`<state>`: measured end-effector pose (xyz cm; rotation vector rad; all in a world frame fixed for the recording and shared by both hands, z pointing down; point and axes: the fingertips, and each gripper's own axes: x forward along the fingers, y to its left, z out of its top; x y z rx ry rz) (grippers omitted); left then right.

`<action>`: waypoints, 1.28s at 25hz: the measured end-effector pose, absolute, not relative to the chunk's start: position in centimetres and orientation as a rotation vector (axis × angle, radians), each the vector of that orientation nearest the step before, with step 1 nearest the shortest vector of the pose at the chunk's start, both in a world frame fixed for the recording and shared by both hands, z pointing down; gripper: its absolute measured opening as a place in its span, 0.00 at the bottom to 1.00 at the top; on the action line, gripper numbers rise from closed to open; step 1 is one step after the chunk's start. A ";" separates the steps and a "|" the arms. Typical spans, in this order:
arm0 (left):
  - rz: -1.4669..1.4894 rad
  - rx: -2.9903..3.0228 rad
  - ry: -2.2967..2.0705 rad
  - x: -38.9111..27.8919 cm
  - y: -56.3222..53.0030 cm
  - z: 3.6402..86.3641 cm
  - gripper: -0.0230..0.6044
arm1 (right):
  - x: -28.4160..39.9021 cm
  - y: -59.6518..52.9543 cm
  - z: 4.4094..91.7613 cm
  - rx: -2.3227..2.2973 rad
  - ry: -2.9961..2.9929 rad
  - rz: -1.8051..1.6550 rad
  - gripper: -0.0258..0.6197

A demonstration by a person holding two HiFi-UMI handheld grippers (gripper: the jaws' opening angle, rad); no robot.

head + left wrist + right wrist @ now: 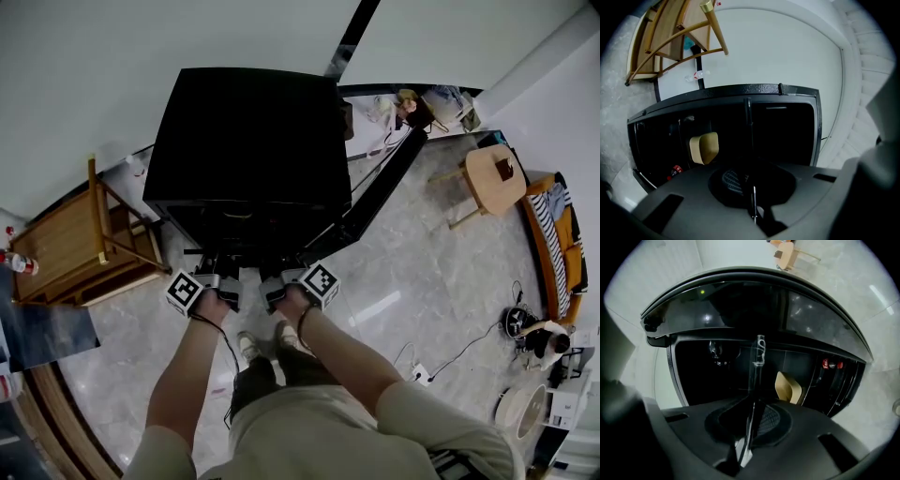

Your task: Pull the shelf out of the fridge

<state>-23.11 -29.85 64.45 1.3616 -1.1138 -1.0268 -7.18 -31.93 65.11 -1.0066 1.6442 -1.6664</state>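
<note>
A small black fridge stands in front of me with its door swung open to the right. Both grippers reach into its front opening, the left gripper beside the right gripper. A thin clear shelf shows edge-on in the left gripper view and runs back between the shut jaws of the left gripper. In the right gripper view the same shelf passes between the jaws of the right gripper, which is shut on it. A tan container sits inside the fridge.
Red cans sit in the door rack. A wooden chair stands to the left of the fridge and a round wooden stool to the right. Cables and a power strip lie on the marble floor behind my right side.
</note>
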 end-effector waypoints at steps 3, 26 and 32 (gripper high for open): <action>-1.029 1.362 -1.115 -22.6 -28.8 64.0 0.06 | -6.7 -31.0 64.7 -1.014 1.645 -1.674 0.05; -0.983 1.386 -1.126 -21.5 -21.8 62.2 0.07 | -5.9 -24.6 63.4 -0.936 1.660 -1.735 0.05; -0.972 1.378 -1.116 -20.8 -19.2 61.9 0.07 | -5.1 -22.0 63.1 -0.926 1.669 -1.762 0.05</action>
